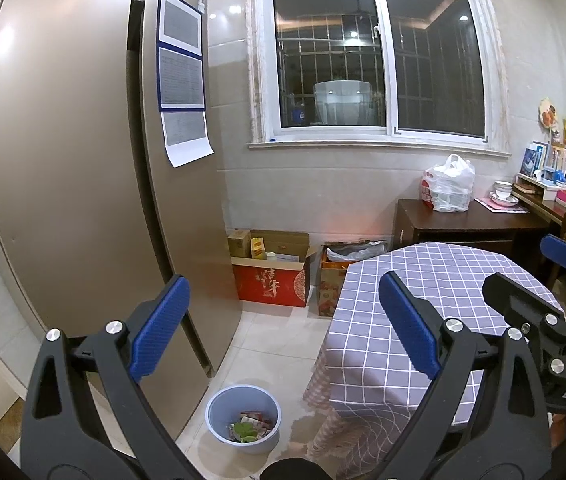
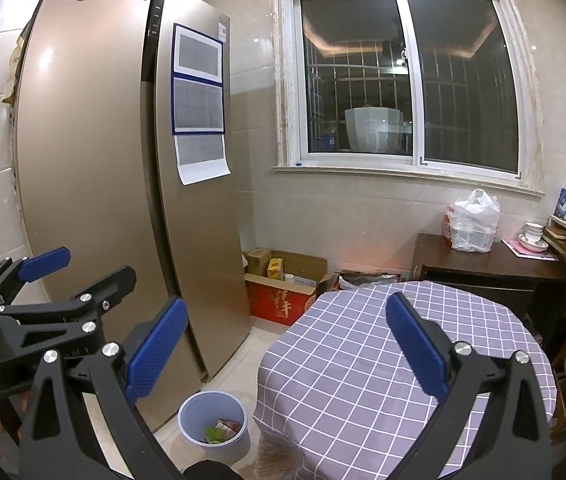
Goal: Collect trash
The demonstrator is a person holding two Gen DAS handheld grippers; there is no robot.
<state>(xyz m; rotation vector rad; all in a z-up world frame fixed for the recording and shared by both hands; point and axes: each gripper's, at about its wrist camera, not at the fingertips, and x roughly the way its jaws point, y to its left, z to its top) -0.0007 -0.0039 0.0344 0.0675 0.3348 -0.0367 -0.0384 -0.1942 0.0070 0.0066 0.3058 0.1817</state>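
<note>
Both grippers, left (image 1: 283, 332) and right (image 2: 287, 356), hang agape and empty above the table (image 2: 363, 360); the bin (image 1: 243, 420), trash inside, sits below on the floor, nearer the left.

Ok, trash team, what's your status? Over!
Left tool open, empty. Right tool open, empty. Blue bin on floor by fridge, wrappers and leaves inside. Checked tablecloth bare, nothing blocking.

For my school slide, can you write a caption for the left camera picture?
Open left gripper above a blue bin holding trash, between fridge and checkered table.
</note>
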